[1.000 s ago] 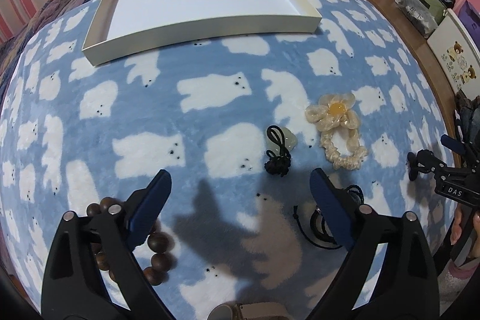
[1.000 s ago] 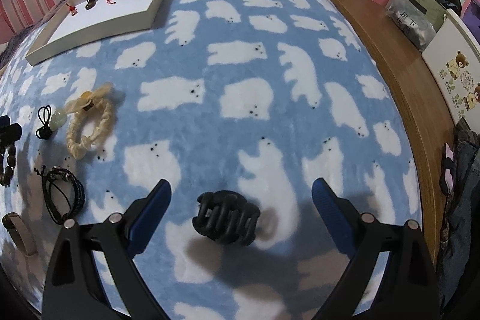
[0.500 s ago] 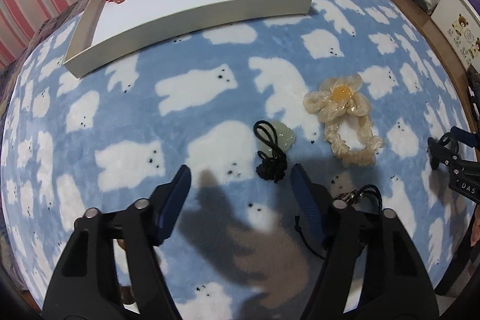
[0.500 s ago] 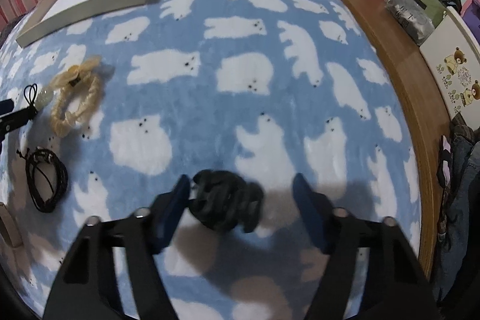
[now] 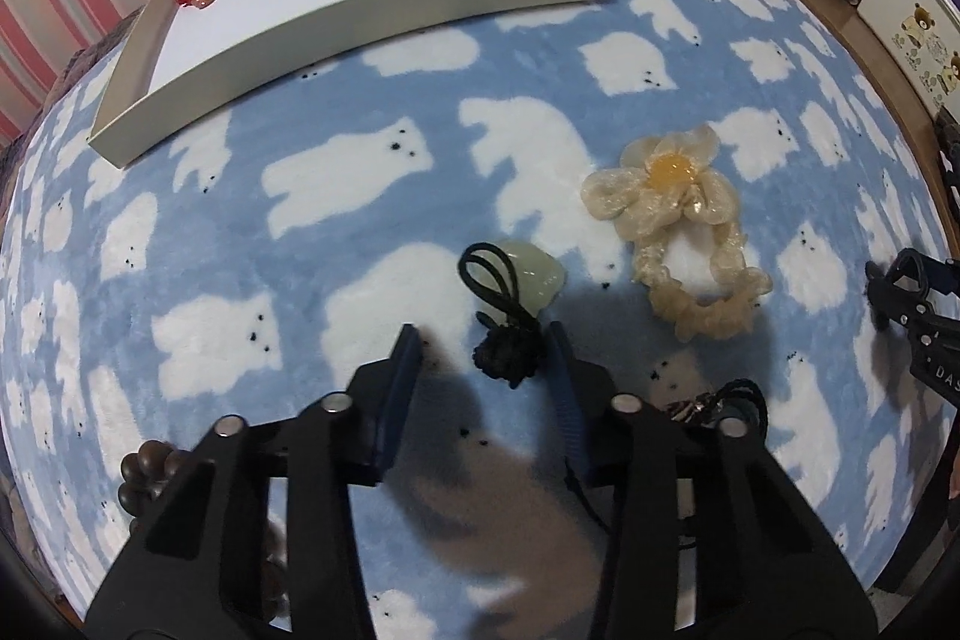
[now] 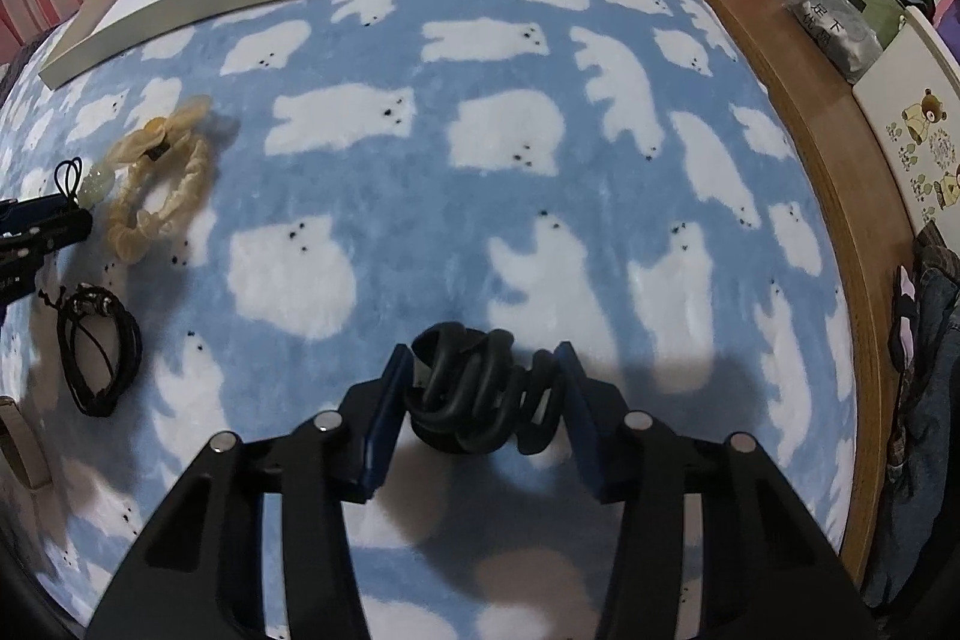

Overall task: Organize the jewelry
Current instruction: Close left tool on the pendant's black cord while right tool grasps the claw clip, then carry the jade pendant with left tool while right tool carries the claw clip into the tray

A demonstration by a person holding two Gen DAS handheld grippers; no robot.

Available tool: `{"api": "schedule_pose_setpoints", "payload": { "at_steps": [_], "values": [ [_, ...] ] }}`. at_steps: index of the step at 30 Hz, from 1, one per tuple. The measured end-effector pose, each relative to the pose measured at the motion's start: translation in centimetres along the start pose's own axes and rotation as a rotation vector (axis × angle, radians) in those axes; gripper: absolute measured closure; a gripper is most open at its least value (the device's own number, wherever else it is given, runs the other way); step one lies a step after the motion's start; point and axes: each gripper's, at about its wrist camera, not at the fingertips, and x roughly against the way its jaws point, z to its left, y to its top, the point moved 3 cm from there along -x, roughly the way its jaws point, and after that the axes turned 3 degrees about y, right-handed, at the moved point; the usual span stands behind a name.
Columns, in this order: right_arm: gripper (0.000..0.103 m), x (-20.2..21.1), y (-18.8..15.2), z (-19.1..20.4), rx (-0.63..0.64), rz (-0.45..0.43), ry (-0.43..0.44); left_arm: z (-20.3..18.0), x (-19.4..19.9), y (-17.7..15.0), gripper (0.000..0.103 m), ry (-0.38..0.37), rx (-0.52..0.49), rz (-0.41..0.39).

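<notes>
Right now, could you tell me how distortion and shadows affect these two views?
Left wrist view: fisheye bows the straight tray rim, and the left gripper shadows the blanket beneath it. Right wrist view: the wooden ledge curves and corners vignette black.

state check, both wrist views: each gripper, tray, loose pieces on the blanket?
left gripper: jaws closing around black knot of jade pendant, left pad apart
right gripper: jaws closing, pads against black hair claw
tray: open, four pieces along far edge
flower scrunchie: flat on blanket
black cord bracelet: coiled on blanket
</notes>
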Motion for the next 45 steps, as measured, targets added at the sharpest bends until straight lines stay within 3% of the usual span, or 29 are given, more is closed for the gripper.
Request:
{"api": "schedule_pose_setpoints", "payload": {
  "at_steps": [4, 15, 29, 37, 45],
  "values": [
    [0.055, 0.1, 0.0, 0.2, 0.002, -0.003, -0.006, -0.1, 0.1, 0.1, 0.085, -0.024, -0.017, -0.017],
    [0.055, 1.3, 2.0, 1.5, 0.040, -0.043, -0.007, 0.5, 1.2, 0.0, 0.086, -0.030, -0.017, -0.062],
    [0.055, 2.4, 10.5, 7.2, 0.075, -0.175, 0.154, 4.6, 4.6, 2.6, 0.086, -0.020, 0.042, -0.161],
    [0.055, 3.3, 17.7, 11.2, 0.104, -0.243, 0.208, 9.0, 6.3, 7.3, 0.086, -0.003, 0.126, -0.251],
    [0.055, -1.0, 26.4, 15.8, 0.074, -0.241, 0.258, 14.5, 4.0, 16.5, 0.086, 0.056, 0.236, -0.283]
  ]
}}
